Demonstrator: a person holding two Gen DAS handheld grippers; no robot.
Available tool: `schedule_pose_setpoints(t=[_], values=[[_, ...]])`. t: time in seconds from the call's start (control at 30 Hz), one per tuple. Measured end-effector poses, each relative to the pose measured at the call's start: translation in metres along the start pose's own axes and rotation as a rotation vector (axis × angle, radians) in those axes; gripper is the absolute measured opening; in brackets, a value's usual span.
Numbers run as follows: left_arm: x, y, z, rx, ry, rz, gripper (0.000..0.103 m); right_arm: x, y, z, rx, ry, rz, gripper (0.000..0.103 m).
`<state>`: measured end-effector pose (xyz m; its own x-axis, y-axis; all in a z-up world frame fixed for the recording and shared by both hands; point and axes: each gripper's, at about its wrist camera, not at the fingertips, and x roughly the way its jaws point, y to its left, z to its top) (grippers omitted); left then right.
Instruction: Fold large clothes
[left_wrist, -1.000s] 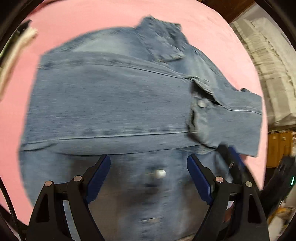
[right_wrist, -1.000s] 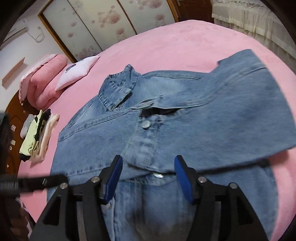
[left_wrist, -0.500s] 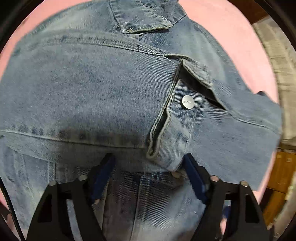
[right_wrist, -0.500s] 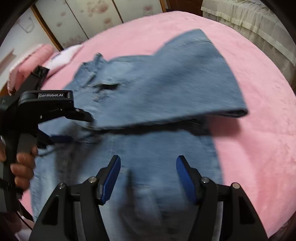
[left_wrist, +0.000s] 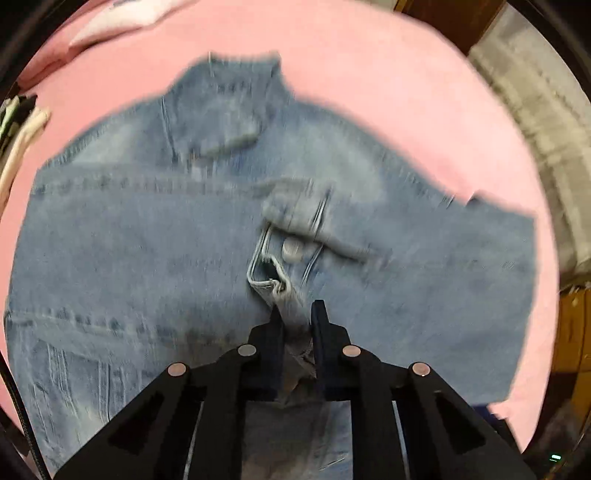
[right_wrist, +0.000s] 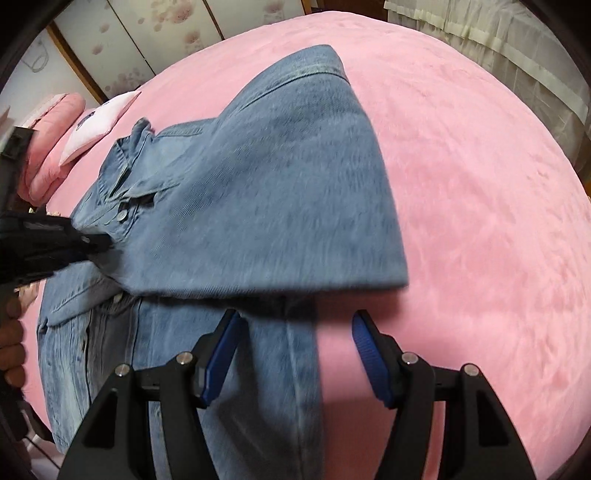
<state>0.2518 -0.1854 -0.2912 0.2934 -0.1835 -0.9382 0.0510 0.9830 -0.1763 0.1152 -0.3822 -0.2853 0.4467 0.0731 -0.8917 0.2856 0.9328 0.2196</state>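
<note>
Denim jacket (left_wrist: 155, 236), sleeves folded across

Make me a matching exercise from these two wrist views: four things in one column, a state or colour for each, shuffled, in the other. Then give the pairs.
Things:
1. left hand-held gripper
2. right hand-held gripper
3. bedspread
4. denim jacket

States or colours:
A. pink
B. jaws apart, nothing pinched
C. blue, sleeves folded across its front
D. jaws closing, denim between them

Pairs: 1-D, 2-B, 3-A, 4-C
</note>
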Motion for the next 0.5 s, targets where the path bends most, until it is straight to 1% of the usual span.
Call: schedule_pose_setpoints(t=[0.1, 0.2, 0.27, 0.33, 0.37, 0.43, 0.5], values=[[-0.036, -0.004, 0.022, -0.003, -0.127, -0.058, 0.010, 0.009, 0.002, 0.011, -0.025, -0.006, -0.006, 0.063], [-0.079, 0.010, 0.055, -0.040, -0.251, -0.119, 0.010, 0.012, 0.007, 0.018, -0.057, -0.020, -0.010, 0.063], [-0.109, 0.017, 0.074, -0.067, -0.340, -0.142, 0.010, 0.013, 0.012, 0.020, -0.081, -0.032, -0.012, 0.063], [-0.138, 0.037, 0.092, -0.097, -0.425, -0.160, 0.010, 0.014, 0.016, 0.021, -0.098, -0.036, -0.009, 0.063], [-0.149, 0.041, 0.096, -0.107, -0.456, -0.156, 0.010, 0.017, 0.020, 0.023, -0.106, -0.037, -0.009, 0.063], [-0.168, 0.058, 0.104, -0.124, -0.510, -0.121, 0.010, 0.020, 0.025, 0.023, -0.118, -0.038, -0.012, 0.063], [-0.176, 0.073, 0.103, -0.133, -0.536, -0.056, 0.010, 0.023, 0.028, 0.022, -0.124, -0.038, -0.015, 0.063]])
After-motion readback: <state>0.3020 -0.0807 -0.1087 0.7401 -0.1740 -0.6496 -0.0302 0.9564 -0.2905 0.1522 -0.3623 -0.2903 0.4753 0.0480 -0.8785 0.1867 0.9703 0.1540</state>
